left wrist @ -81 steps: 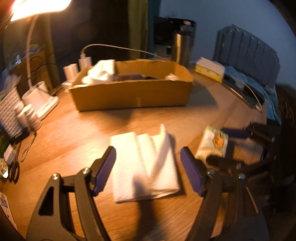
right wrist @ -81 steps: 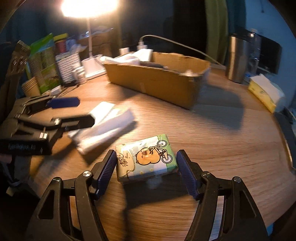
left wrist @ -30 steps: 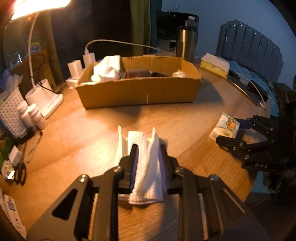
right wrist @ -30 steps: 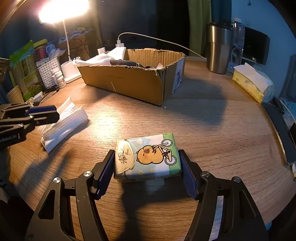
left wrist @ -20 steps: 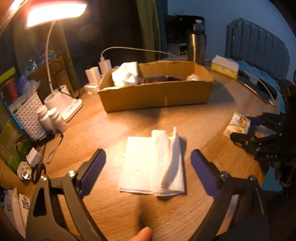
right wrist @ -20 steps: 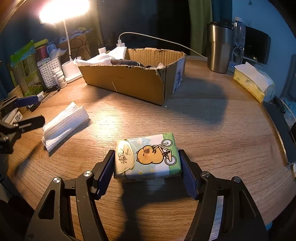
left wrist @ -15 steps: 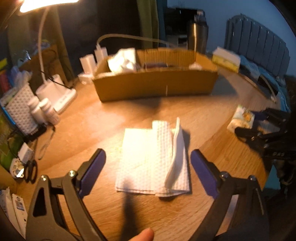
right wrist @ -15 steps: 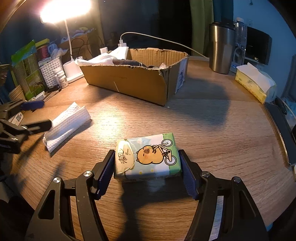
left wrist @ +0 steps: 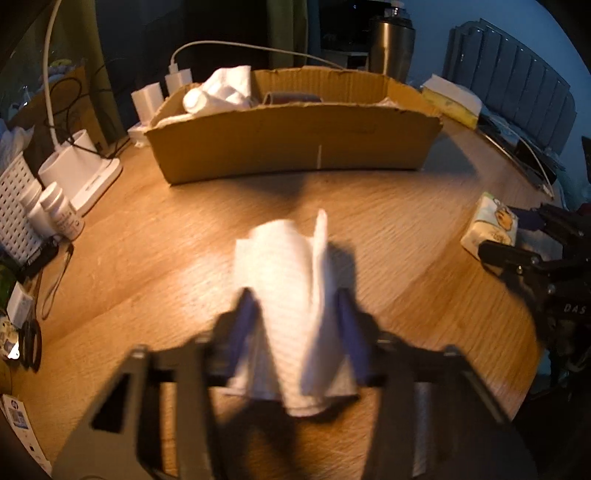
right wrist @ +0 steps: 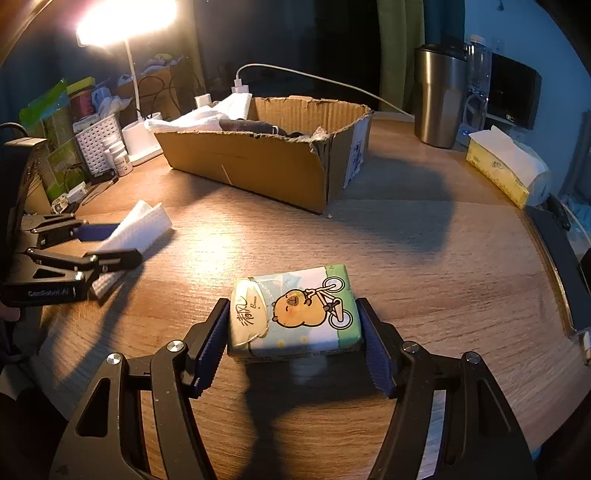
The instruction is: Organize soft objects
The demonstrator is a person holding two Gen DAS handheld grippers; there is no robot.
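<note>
My left gripper (left wrist: 295, 325) is shut on a folded white paper towel (left wrist: 291, 295), bunched between its blue pads on the wooden table; the view is blurred. In the right wrist view the left gripper (right wrist: 107, 243) and towel (right wrist: 142, 223) sit at the left. My right gripper (right wrist: 295, 332) is shut on a small tissue pack (right wrist: 295, 310) with a cartoon animal on a bicycle, resting on the table. The pack (left wrist: 491, 225) and right gripper (left wrist: 524, 236) show at the right of the left wrist view. A cardboard box (left wrist: 295, 147) holding white cloths stands behind.
A desk lamp (right wrist: 125, 26), white basket (right wrist: 98, 142) and small bottles (left wrist: 55, 214) stand at the left. A steel tumbler (right wrist: 439, 96) and a yellow tissue box (right wrist: 506, 166) stand at the back right. The round table's edge (right wrist: 554, 258) curves along the right.
My left gripper was shut on the towel, opened wide and drew back, and has now closed on the towel again. The right gripper keeps hold of the tissue pack without moving.
</note>
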